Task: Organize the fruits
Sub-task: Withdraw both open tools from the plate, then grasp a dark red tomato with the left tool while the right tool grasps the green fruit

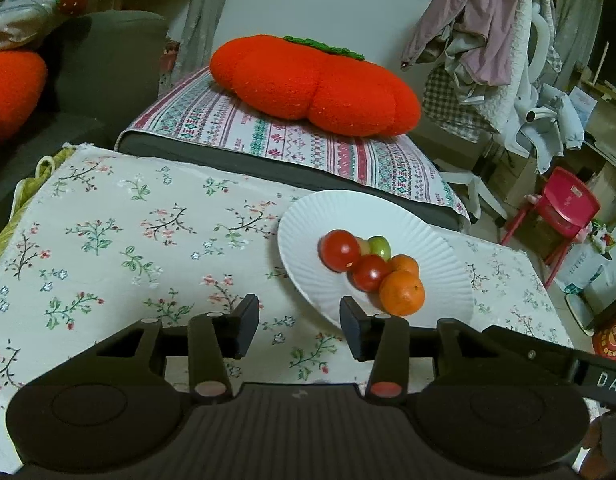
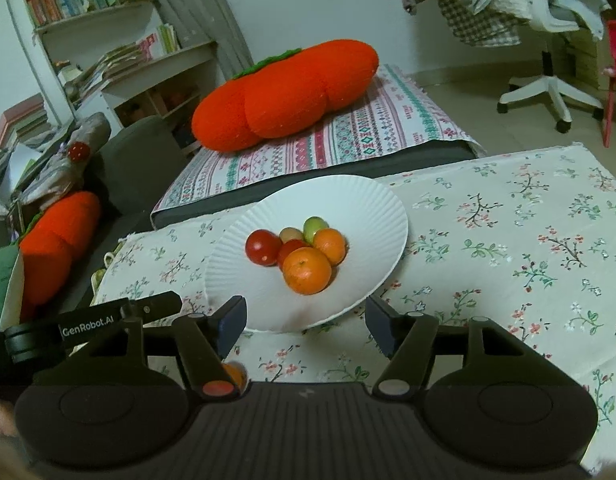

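A white ribbed plate [image 1: 388,216] [image 2: 348,200] sits on the floral tablecloth and holds two red tomatoes [image 1: 340,249] [image 2: 263,246], two oranges [image 1: 402,293] [image 2: 307,270] and a green fruit [image 1: 380,246] [image 2: 314,227]. My left gripper [image 1: 299,320] is open and empty, just in front of and left of the plate. My right gripper [image 2: 303,322] is open and empty, at the plate's near rim. Another orange [image 2: 233,374] lies on the cloth under the right gripper, mostly hidden by its left finger.
The floral tablecloth [image 1: 127,240] [image 2: 508,240] covers the table. Behind it is a cushioned bench with a big orange plush pumpkin [image 1: 316,84] [image 2: 283,96]. A red chair [image 1: 564,208] and an office chair piled with clothes [image 1: 508,40] stand on the right.
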Available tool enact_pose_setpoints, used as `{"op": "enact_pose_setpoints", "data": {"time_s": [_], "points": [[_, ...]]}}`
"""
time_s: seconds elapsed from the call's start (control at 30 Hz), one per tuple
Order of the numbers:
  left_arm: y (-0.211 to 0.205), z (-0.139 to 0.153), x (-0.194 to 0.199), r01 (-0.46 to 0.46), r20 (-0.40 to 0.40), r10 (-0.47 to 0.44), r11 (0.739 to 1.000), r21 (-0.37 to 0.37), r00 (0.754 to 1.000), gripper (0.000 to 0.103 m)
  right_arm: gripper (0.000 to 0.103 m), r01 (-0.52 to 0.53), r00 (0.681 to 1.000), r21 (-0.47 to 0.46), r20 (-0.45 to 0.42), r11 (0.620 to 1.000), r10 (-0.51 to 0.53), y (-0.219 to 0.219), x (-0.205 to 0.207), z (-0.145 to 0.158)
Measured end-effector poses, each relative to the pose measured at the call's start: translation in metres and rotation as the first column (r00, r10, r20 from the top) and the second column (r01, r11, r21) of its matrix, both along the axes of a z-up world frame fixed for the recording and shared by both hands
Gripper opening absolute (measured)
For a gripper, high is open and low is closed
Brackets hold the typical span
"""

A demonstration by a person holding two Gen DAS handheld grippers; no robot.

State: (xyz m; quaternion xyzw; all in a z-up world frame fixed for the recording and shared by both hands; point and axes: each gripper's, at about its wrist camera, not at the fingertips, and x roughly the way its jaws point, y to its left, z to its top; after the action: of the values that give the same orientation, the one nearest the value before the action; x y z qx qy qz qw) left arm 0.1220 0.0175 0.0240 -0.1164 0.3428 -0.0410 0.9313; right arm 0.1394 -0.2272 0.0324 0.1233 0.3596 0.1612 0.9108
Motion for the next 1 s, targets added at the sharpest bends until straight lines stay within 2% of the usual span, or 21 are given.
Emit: {"op": "enact_pose_setpoints", "data": {"time_s": [0.2,0.4,0.53,0.77,0.9,1.0], "points": [[0.005,-0.001,-0.006,-0.02,-0.015,0.02,1.0,0.017,1.0,0.03,0.063,-0.027,1.0,-0.011,0.001,1.0,0.027,0.005,-0.004,0.001],[0.014,-0.003,-0.021,-0.032,-0.055,0.031,0.999,-0.016,0.998,0.031,0.066,-0.066,0.998,0.009,-0.006,0.998,0.066,0.007,-0.01,0.003],[0.012,-0.008,-0.034,-0.021,-0.088,0.022,1.0,0.012,0.996,0.032,0.067,-0.116,0.993,0.027,-0.025,0.993,0.117,0.013,-0.015,0.002],[0.001,-0.02,-0.049,0.041,-0.143,-0.039,0.999,0.012,0.989,0.036,0.07,-0.169,0.984,0.021,-0.056,0.985,0.17,0.024,-0.018,-0.002],[-0.012,-0.03,-0.052,0.091,-0.178,-0.08,0.994,0.06,0.981,0.037,0.07,-0.184,0.98,0.004,-0.075,0.983,0.184,0.029,-0.019,-0.006],[-0.017,-0.037,-0.051,0.11,-0.203,-0.094,0.992,0.069,0.975,0.034,0.07,-0.193,0.978,-0.015,-0.085,0.981,0.191,0.033,-0.02,-0.009]]}}
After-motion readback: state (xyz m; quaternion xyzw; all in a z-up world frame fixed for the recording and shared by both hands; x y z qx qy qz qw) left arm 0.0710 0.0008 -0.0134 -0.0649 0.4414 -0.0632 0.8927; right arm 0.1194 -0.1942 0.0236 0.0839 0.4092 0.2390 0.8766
